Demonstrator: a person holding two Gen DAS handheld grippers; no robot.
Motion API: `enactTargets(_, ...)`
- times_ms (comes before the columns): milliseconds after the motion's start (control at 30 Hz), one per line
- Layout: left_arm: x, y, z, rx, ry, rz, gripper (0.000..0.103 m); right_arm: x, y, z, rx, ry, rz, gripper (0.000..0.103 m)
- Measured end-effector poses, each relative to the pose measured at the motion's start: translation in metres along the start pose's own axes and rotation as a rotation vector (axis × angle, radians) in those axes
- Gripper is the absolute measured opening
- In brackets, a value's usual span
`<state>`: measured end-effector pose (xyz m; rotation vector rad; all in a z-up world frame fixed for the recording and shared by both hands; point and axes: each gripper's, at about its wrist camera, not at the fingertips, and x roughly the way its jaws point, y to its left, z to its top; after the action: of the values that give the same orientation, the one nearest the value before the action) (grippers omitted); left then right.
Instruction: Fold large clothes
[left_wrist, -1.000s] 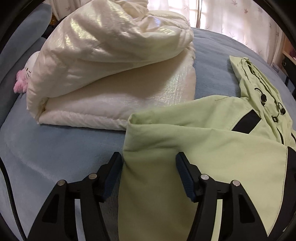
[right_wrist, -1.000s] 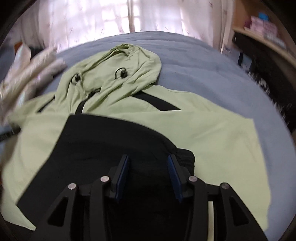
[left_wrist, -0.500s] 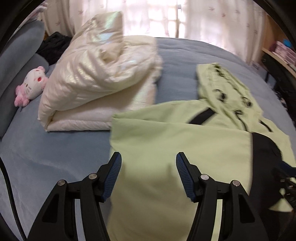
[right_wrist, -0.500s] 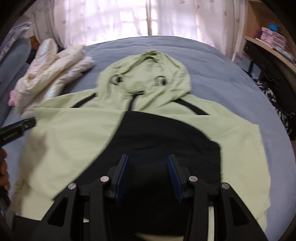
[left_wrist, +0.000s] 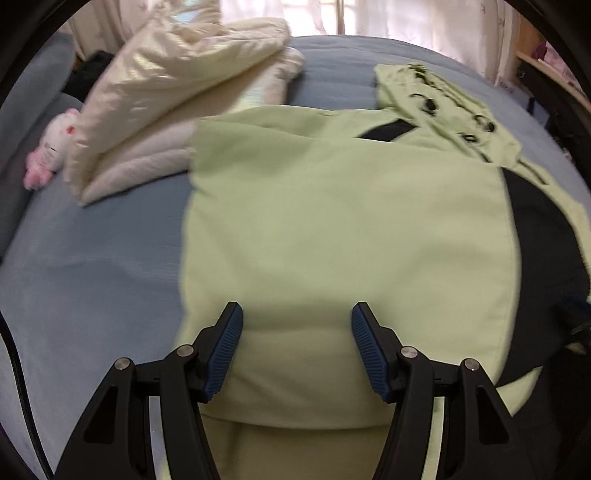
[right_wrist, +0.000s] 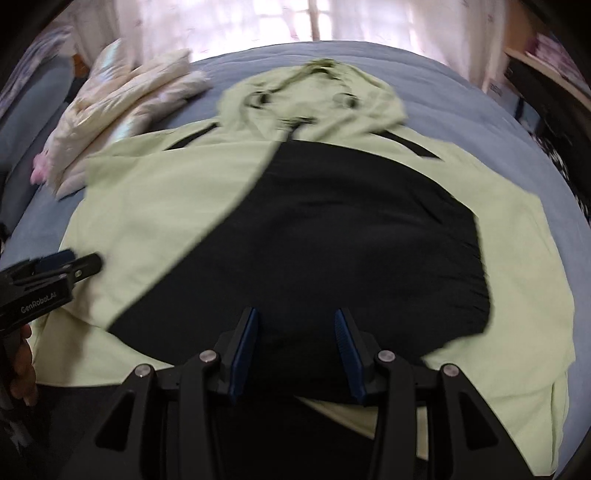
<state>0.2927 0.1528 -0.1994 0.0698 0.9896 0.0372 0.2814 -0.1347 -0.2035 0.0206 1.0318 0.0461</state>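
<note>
The blue bed (right_wrist: 461, 110) is filling both views, and its near edge is falling out of frame beneath the gripper bodies, so how far it runs toward the person cannot be told. The pale green hooded jacket (right_wrist: 155, 199) is lying spread flat across the middle of the bed, hood pointing toward the curtained window (right_wrist: 314, 18); its hem is disappearing under the grippers and both views are blurring its seams and drawcords. A large black panel (right_wrist: 351, 236) is covering the jacket's centre in the right wrist view, and whether it is a lining or a separate layer is hard to make out. Bare bed is lying open to the left of the jacket and beyond the hood.

A folded cream puffer coat (left_wrist: 177, 96) is sitting at the far left, its near corner touching the jacket's shoulder in the left wrist view, and a small pink and white plush toy (left_wrist: 51, 151) is lying just beside it against a grey pillow. Shelving at the right edge is cut off and dim.

The left gripper (left_wrist: 297, 317) is hanging over the green side panel with its fingers spread apart, gripping nothing. The right gripper (right_wrist: 295, 321) is hanging over the black panel, fingers parted with nothing between them.
</note>
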Motion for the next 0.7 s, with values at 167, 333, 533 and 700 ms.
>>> enactTargets(167, -0.011, 0.021, -0.005, -0.052, 0.01, 0.019, 0.06, -0.018, -0.036, -0.01, 0.083, -0.003, -0.019, 0.044)
enactTargets(333, -0.037, 0.033, -0.016, -0.082, 0.007, 0.006, 0.06, -0.05, -0.048, -0.034, 0.167, -0.015, -0.009, 0.044)
enactTargets(533, -0.103, 0.046, -0.053, -0.069, -0.038, 0.047, 0.06, -0.103, -0.05, -0.071, 0.256, -0.041, 0.04, 0.044)
enactTargets(700, -0.155, 0.053, -0.087, -0.073, -0.057, 0.045, 0.06, -0.152, -0.052, -0.101, 0.273, -0.081, 0.051, 0.044)
